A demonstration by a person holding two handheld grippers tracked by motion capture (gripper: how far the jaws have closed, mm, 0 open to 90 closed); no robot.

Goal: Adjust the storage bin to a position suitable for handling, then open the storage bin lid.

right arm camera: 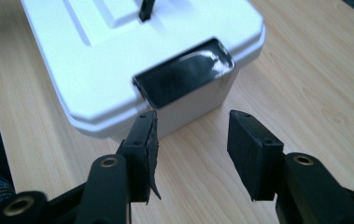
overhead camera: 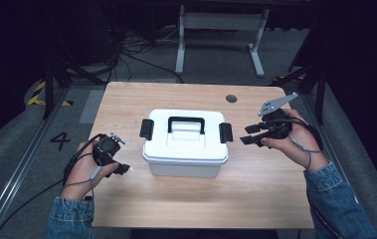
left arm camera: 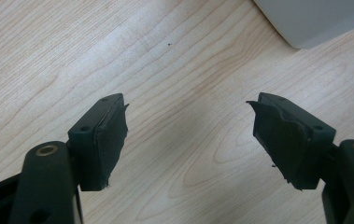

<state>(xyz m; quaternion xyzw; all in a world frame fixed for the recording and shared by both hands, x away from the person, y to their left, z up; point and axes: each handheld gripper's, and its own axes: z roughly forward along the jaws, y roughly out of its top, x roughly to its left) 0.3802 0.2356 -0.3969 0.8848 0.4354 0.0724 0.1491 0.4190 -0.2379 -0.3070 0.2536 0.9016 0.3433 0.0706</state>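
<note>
The white box (overhead camera: 185,144) sits mid-table (overhead camera: 255,189). Left of it, the left gripper (left arm camera: 188,135) hovers over bare wood, fingers (left arm camera: 104,140) released, empty. Right of it, the right gripper (right arm camera: 191,149) faces its black side latch (right arm camera: 184,77), fingers released; the box's far end is cut off there.

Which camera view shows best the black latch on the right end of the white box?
The right gripper view: the latch is close and sharp, just beyond the open right gripper. The high view shows it small. The left gripper view catches a corner of the box.
</note>
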